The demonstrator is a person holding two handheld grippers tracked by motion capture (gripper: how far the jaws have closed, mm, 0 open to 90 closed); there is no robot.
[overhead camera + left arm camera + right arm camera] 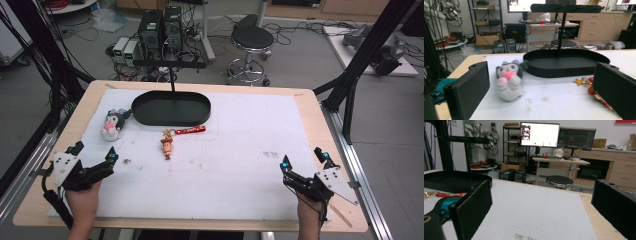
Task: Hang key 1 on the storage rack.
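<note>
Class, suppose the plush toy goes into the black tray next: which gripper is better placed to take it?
Left. The open left gripper sits nearest the plush toy, beside the black tray; the right gripper is across the table.

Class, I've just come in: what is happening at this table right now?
A person holds a claw in each hand at the near edge of the table, and both are open and empty. The left claw faces a small plush toy; the right claw hovers over bare white mat. A cowboy keychain with a red strap lies near the middle, just in front of a black oval tray with a hanging stand. Nothing has been picked up yet.
</note>
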